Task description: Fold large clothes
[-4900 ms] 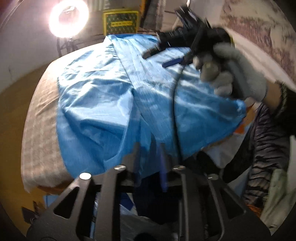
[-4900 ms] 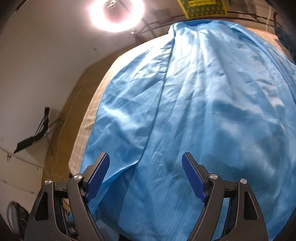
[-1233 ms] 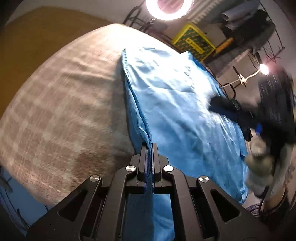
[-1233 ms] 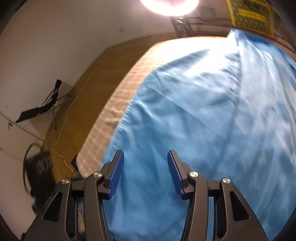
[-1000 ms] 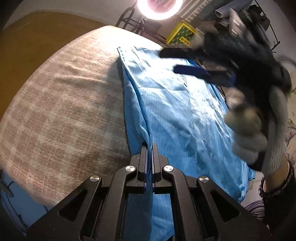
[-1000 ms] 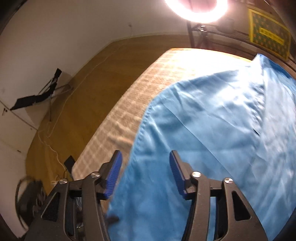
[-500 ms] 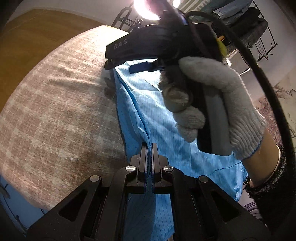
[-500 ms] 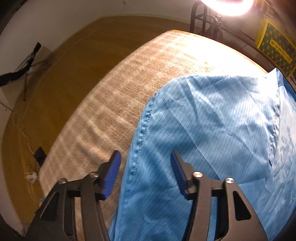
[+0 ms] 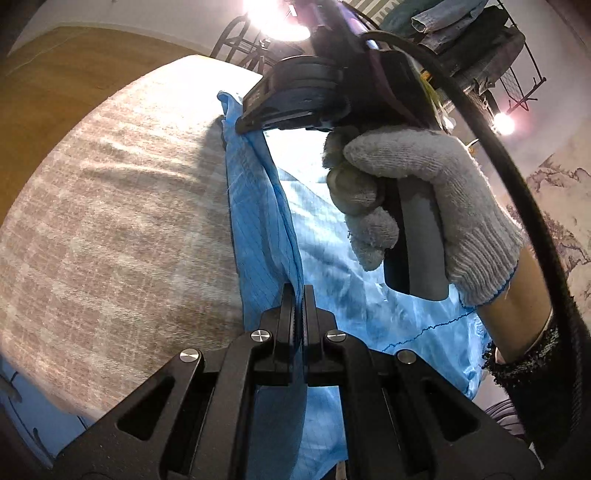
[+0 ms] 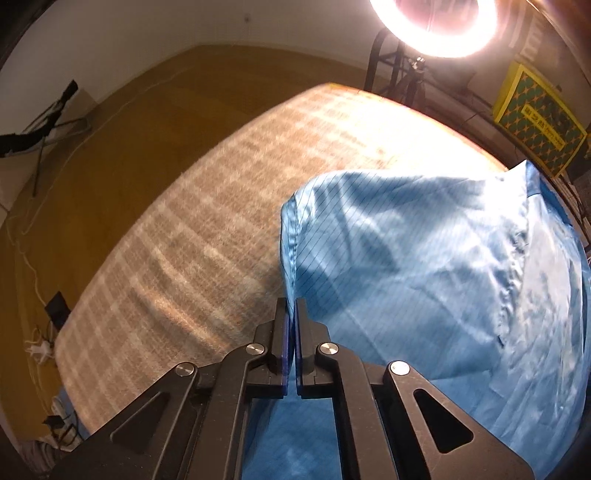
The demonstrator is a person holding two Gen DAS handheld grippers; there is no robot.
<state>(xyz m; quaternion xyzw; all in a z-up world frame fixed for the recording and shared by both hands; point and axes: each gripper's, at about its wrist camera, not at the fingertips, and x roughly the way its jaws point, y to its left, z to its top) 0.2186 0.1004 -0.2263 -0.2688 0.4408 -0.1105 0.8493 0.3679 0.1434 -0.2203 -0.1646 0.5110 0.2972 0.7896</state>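
Note:
A large blue pinstriped garment lies on a checked beige blanket; it also shows in the right wrist view. My left gripper is shut on the garment's left edge near the table's front. My right gripper is shut on the same edge farther along. In the left wrist view the right gripper, held by a gloved hand, is shut on the raised edge at the far end. The edge between the two grippers stands up off the blanket.
A ring light on a stand shines beyond the far end of the table. A yellow patterned crate sits at the back right. Clothes hang on a rack. Wooden floor lies left of the table.
My right gripper has moved to the garment's left edge and closed on it; half a second ago its jaws were still open. My left gripper has stayed shut on the edge.

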